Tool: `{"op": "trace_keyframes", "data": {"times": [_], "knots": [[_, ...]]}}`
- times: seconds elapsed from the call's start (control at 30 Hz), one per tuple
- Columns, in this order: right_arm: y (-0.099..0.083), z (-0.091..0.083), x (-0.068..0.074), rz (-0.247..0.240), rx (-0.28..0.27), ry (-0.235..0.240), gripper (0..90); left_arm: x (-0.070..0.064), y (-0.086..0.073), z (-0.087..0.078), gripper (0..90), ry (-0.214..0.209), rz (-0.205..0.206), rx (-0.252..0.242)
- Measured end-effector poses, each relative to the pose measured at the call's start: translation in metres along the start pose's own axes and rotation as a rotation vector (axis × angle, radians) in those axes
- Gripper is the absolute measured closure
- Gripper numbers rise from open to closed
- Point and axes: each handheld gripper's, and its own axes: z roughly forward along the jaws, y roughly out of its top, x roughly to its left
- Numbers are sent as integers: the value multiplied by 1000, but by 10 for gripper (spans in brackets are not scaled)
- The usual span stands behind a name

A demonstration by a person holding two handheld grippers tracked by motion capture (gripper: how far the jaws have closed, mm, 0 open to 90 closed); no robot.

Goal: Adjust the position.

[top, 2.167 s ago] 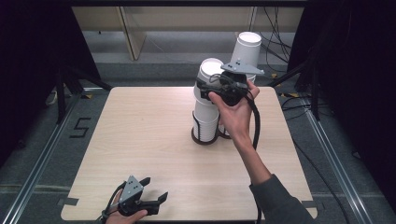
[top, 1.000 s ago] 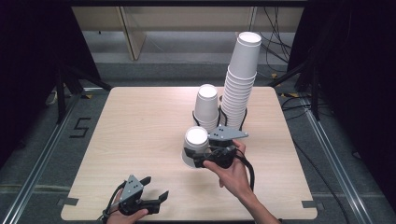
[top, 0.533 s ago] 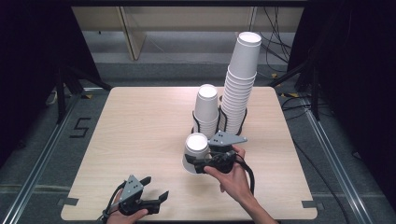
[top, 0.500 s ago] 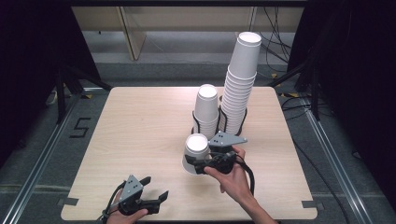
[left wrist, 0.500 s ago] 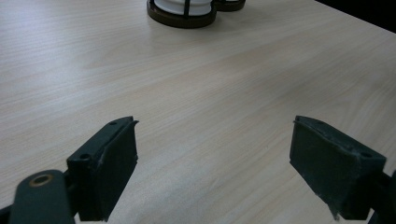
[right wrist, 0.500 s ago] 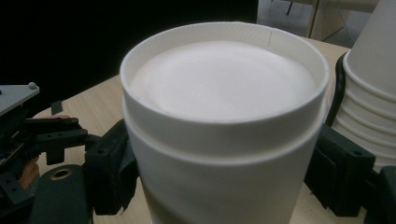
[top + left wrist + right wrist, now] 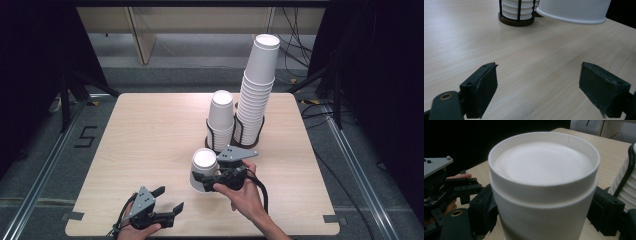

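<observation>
An upside-down white paper cup [image 7: 204, 169] hangs low over the near middle of the wooden table [image 7: 145, 135], slightly tilted. My right gripper [image 7: 209, 183] is shut on its side wall. In the right gripper view the cup [image 7: 544, 177] sits between both jaws, base toward the camera. My left gripper [image 7: 171, 198] rests near the front edge, open, with nothing in it. In the left gripper view the left gripper [image 7: 539, 85] has wide-apart jaws over bare wood, and the cup's rim [image 7: 574, 15] shows at the top right.
Two black wire holders stand at the back middle: a short cup stack [image 7: 221, 117] and, to its right, a tall leaning cup stack [image 7: 257, 85]. The short stack's holder [image 7: 517, 15] lies ahead of the left gripper. Dark floor surrounds the table.
My right gripper has carried the cup down from the tall stack's top, then a little nearer the front edge and leftward. The left gripper has stayed put.
</observation>
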Motion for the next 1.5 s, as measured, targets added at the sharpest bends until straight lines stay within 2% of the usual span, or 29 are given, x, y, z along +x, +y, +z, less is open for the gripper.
{"op": "trace_keyframes", "data": {"times": [0.07, 0.13, 0.23, 0.27, 0.33, 0.37, 0.4, 0.47, 0.5, 0.57, 0.63, 0.7, 0.73, 0.77, 0.83, 0.87, 0.9, 1.0, 1.03, 1.13, 1.2, 1.23, 1.3, 1.33, 1.37, 1.5], "knots": [[0, 0, 3, 5, 13, 3, 216, 0, 2, 2, 145, -7, 15, -19], [-1, 2, 5, 19, 2, 17, 216, -1, 2, 3, 144, -7, 19, -20], [-2, 6, 7, -17, 9, 24, 216, -3, 3, 6, 145, -29, 41, -44], [-3, 7, 8, -8, 16, 34, 216, -5, 4, 9, 144, -38, 69, -53], [-4, 10, 10, -21, 14, 40, 216, -7, 4, 10, 144, -47, 92, -61], [-5, 10, 12, -2, 32, 38, 216, -8, 4, 13, 144, -58, 101, -73], [-6, 12, 12, -22, 29, 48, 216, -8, 4, 13, 144, -58, 101, -73], [-6, 14, 15, -7, 35, 62, 216, -11, 4, 15, 144, -51, 133, -52], [-6, 14, 15, -7, 35, 62, 216, -11, 4, 15, 139, -51, 133, -52], [-7, 17, 20, -15, 35, 82, 216, -13, 3, 19, 143, -72, 140, -63], [-7, 17, 20, -14, 36, 88, 217, -14, 3, 21, 143, -73, 150, -55], [-7, 21, 22, -10, 24, 124, 218, -15, 3, 23, 142, -91, 156, -64], [-7, 21, 22, -10, 24, 124, 218, -15, 3, 23, 142, -91, 156, -64], [-8, 21, 26, -1, 25, 102, 219, -15, 3, 23, 142, -104, 155, -65], [-7, 20, 26, -6, 35, 109, 219, -16, 3, 24, 142, -113, 150, -66], [-7, 21, 24, -32, 33, 118, 220, -15, 3, 24, 142, -119, 148, -75], [-7, 21, 24, -32, 33, 118, 220, -15, 3, 24, 142, -119, 148, -75], [-7, 20, 20, -38, 22, 126, 221, -14, 4, 22, 143, -142, 115, -66], [-7, 20, 20, -38, 22, 126, 221, -14, 4, 22, 143, -142, 115, -66], [-7, 16, 18, -29, 27, 106, 221, -13, 5, 22, 143, -176, 83, -100], [-8, 16, 15, -35, 26, 110, 221, -12, 5, 20, 143, -171, 77, -109], [-9, 15, 15, -19, 30, 110, 221, -12, 6, 18, 143, -167, 76, -107], [-11, 17, 15, -29, 28, 116, 221, -11, 6, 20, 143, -185, 58, -135], [-11, 17, 15, -29, 28, 116, 221, -11, 6, 20, 143, -185, 58, -135], [-13, 20, 15, -11, 18, 150, 222, -11, 6, 19, 136, -181, 60, -126], [-13, 22, 18, -21, 11, 162, 223, -11, 6, 19, 107, -175, 63, -112]]}}
